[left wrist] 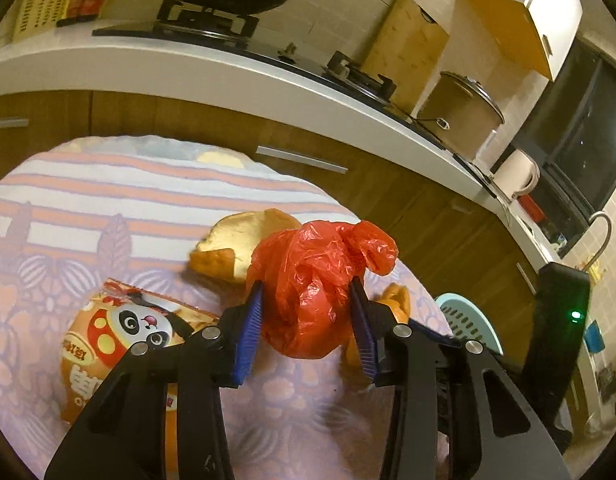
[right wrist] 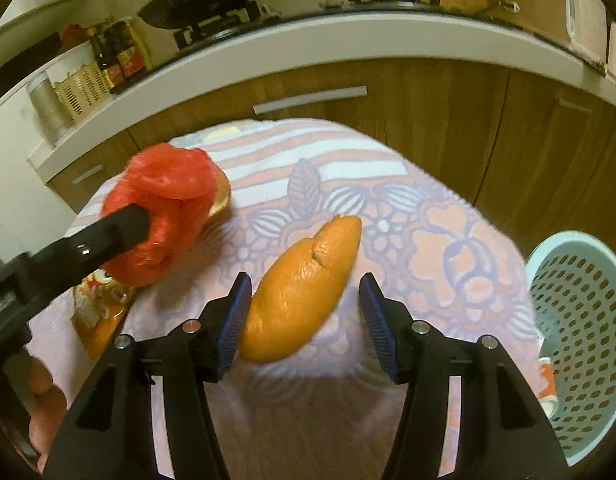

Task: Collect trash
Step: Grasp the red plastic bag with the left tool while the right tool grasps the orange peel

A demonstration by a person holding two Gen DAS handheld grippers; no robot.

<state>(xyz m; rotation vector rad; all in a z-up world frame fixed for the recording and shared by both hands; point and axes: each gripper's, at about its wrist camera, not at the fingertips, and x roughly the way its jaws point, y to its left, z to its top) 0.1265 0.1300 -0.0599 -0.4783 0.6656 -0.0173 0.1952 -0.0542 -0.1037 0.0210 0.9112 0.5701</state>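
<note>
My left gripper (left wrist: 306,300) is shut on a crumpled red plastic bag (left wrist: 320,284), held over the round table; the bag also shows in the right wrist view (right wrist: 160,216). A large orange peel (left wrist: 236,244) lies behind the bag. A panda snack wrapper (left wrist: 120,344) lies at the left. My right gripper (right wrist: 306,300) is open, its blue pads either side of an orange peel (right wrist: 304,292) on the tablecloth; the left pad is close to the peel. A teal perforated basket (right wrist: 584,344) stands at the right.
The table has a flowered, striped cloth (right wrist: 428,240). Behind it runs a kitchen counter (right wrist: 308,40) with wooden cabinets, a stove with a wok, bottles and a pot. A can (right wrist: 546,384) lies in the basket.
</note>
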